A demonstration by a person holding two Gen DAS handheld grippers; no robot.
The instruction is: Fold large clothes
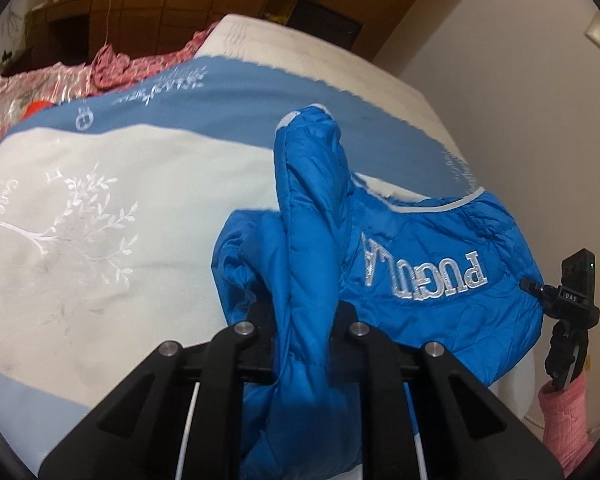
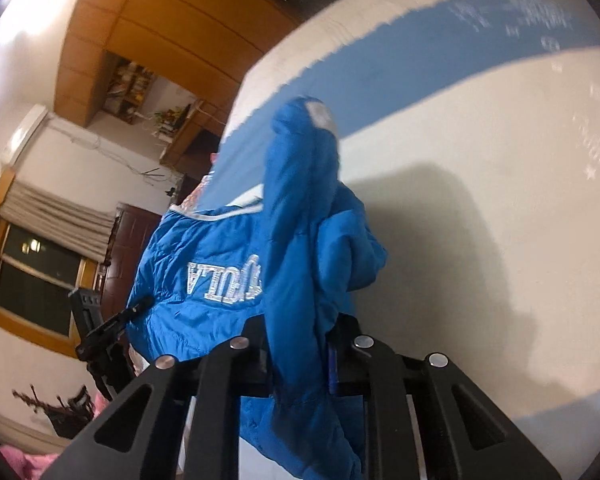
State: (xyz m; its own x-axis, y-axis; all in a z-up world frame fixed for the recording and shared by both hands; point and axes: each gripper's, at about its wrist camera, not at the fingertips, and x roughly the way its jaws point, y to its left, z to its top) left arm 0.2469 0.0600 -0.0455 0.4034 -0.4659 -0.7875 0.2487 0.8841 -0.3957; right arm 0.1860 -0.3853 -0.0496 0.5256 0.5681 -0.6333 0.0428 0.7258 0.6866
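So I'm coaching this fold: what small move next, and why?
Probably carry both held parts across the blue puffer jacket and lay them flat: the left gripper and right gripper each pinch a bunched part, hanging above the bedspread.

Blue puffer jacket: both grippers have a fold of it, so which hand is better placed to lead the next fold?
Neither clearly. The left gripper and the right gripper each clamp a bunched fold of the blue puffer jacket, lifted above the bedspread. They probably need to move together.
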